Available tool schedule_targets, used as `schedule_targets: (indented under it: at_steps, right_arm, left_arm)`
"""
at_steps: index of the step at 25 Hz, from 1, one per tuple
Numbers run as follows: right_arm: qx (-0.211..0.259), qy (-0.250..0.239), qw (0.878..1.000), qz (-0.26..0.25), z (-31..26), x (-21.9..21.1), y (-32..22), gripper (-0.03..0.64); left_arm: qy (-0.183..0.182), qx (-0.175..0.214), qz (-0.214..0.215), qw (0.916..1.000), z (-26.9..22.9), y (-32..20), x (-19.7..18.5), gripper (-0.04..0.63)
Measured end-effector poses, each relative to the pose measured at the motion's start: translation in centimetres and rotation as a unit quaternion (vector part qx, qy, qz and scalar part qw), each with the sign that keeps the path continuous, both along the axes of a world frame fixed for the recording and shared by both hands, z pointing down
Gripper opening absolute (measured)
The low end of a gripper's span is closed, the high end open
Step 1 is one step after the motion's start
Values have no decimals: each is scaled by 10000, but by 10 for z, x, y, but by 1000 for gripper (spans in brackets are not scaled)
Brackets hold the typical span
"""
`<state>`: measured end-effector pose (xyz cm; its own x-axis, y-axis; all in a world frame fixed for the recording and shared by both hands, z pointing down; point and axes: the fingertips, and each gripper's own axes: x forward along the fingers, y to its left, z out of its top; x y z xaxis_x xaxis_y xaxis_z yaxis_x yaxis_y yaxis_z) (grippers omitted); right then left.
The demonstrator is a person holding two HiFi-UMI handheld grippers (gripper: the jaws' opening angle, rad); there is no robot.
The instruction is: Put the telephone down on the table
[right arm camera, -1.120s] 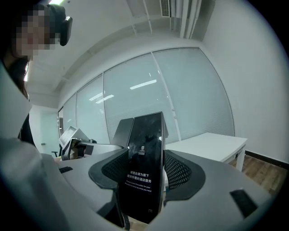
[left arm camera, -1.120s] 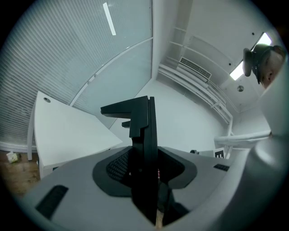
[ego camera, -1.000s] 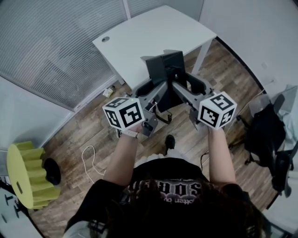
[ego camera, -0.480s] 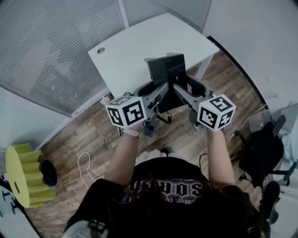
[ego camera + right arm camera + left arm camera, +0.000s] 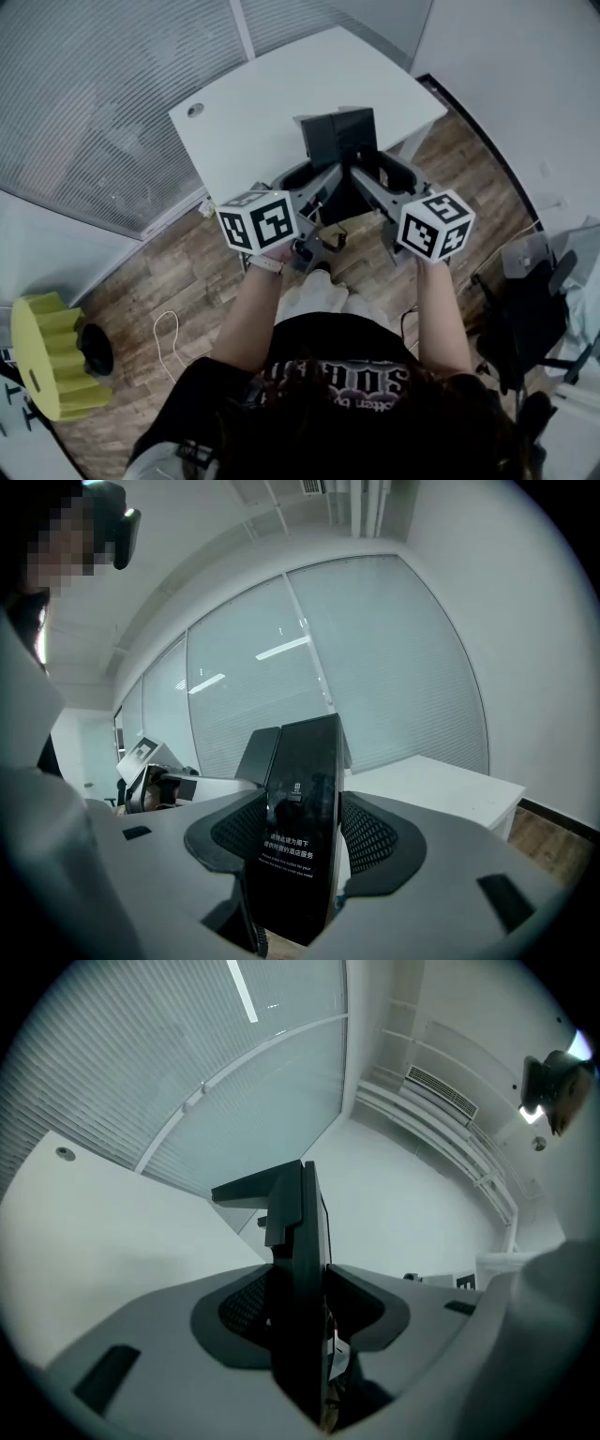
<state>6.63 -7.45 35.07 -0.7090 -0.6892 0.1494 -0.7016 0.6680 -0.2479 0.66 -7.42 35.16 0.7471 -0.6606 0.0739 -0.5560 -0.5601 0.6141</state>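
Both claws are on the telephone (image 5: 337, 139), one from each side, and I've got it upright between them. The left claw (image 5: 300, 1309) sees it edge-on: a thin dark slab standing straight up with the dark ribbed pads (image 5: 239, 1309) pressed on either side of it, jaws fairly wide apart and full of handset. The right claw (image 5: 298, 841) looks at the glossy black face, small white print across the lower half, and its pads (image 5: 375, 836) are clamped on both edges the same way.

From the head view, the telephone sits over the near edge of the white tabletop (image 5: 253, 108), claws coming in low from the person's side. Whether its base touches the surface, I can't tell from here. The tabletop has a small round hole (image 5: 195, 110) near its left corner.

The marker cubes (image 5: 259, 223) ride close to the person's wrists, over the wooden floor (image 5: 178, 272). A yellow stool (image 5: 42, 354) stands well off to the left, a white cable (image 5: 169, 330) loops on the floor, and a black chair (image 5: 525, 328) is off to the right.
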Motion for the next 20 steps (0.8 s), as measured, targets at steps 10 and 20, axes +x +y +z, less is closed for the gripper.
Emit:
schedule_targets:
  at_steps: [10,20]
  right_arm:
    - [-117,-3,9997,212,6,18,-95,249]
    - [-192,-39,9993,327,5,16,-182,249]
  left_arm:
    - [-95,-64,173,9998,5,-97,19,175]
    - [-194,-69,266,9994,3,-185,17,178]
